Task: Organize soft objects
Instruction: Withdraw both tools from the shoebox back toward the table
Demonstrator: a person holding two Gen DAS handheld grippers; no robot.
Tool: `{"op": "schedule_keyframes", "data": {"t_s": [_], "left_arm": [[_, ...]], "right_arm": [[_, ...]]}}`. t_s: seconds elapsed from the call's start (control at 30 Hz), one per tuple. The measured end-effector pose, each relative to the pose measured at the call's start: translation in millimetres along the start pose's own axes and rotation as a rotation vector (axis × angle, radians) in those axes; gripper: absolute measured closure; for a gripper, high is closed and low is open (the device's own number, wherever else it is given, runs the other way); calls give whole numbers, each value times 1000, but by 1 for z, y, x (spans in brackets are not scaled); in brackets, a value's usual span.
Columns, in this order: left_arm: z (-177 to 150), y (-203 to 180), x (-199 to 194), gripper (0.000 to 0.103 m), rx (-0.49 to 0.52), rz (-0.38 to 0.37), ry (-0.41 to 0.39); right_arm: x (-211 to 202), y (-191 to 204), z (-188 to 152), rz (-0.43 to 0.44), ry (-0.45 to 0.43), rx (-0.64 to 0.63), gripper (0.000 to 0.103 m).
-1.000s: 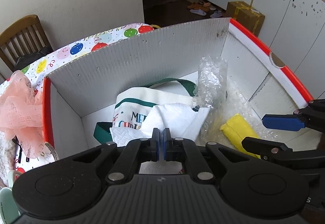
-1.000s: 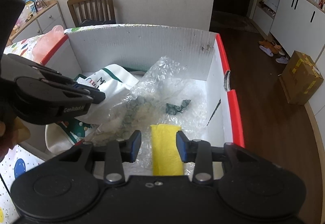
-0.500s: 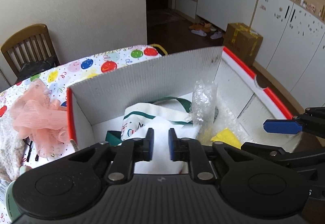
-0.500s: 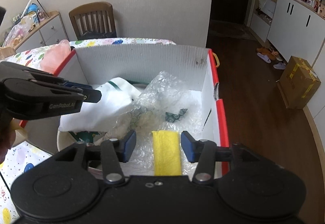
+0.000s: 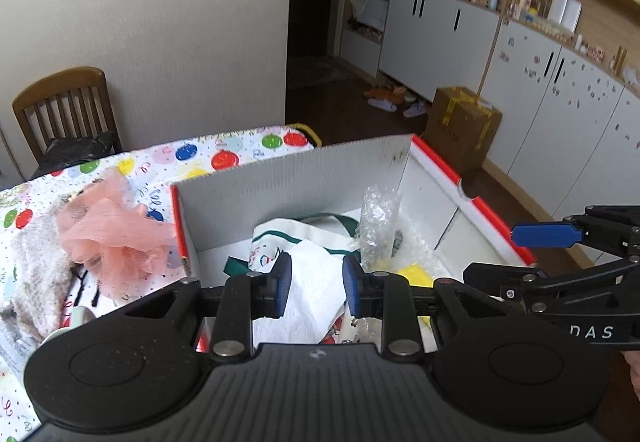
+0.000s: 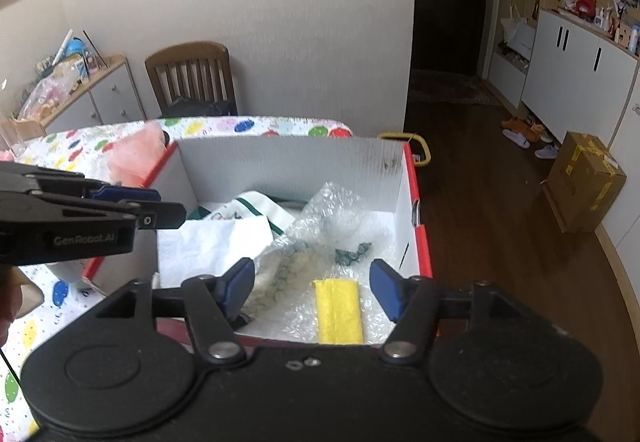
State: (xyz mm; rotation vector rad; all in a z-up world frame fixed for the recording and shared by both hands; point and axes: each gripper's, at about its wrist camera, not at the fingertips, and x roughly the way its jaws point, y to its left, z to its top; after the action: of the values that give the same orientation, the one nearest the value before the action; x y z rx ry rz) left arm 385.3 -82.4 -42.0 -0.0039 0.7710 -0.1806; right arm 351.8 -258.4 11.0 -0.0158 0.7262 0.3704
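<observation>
Your left hand-held gripper (image 5: 314,284) is released: its blue pads stand apart above the white box (image 5: 304,177), with nothing pressed between them. Its jaws have just been opening. The white cloth (image 5: 316,294) appears in the gap between the pads but lies below them, inside the box, on top of the white-and-green printed bag (image 5: 272,246).

Your right hand-held gripper (image 6: 312,288) is also released, and its jaws have just been opening as well. Its pads stand wide apart over the near right part of the box (image 6: 288,157). The yellow cloth (image 6: 339,312) lies folded flat on the box floor, below the gap and apart from both pads, on the bubble wrap (image 6: 340,222). A crumpled piece of bubble wrap (image 5: 378,217) stands up in the middle of the box, between the bag and the yellow cloth (image 5: 414,272).

The box has red-edged side walls and stands on the surface (image 5: 224,157), which carries a balloon-print cover. Outside the box, just beside its left wall, lies the pink mesh puff (image 5: 116,238); it touches a beige fuzzy cloth (image 5: 36,262) farther left.

In the left view, your right hand-held gripper (image 5: 532,258) shows side-on at the right edge. In the right view, your left hand-held gripper (image 6: 160,206) shows side-on at the left edge.
</observation>
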Motion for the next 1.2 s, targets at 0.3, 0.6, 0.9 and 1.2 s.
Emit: {"op": "schedule_keyframes", "data": {"t_s": [0.3, 0.6, 0.9, 1.2], "left_arm": [[-12, -1, -55, 40, -2, -17, -109], [-34, 8, -109, 23, -24, -36, -176], [-63, 50, -152, 5, -86, -45, -215], [-96, 119, -189, 0, -165, -25, -233]], "right_arm": [[-44, 10, -6, 35, -78, -8, 23], [-81, 31, -10, 97, -152, -4, 7], [-95, 79, -15, 138, -186, 1, 1], [-90, 140, -19, 166, -182, 21, 0]]}}
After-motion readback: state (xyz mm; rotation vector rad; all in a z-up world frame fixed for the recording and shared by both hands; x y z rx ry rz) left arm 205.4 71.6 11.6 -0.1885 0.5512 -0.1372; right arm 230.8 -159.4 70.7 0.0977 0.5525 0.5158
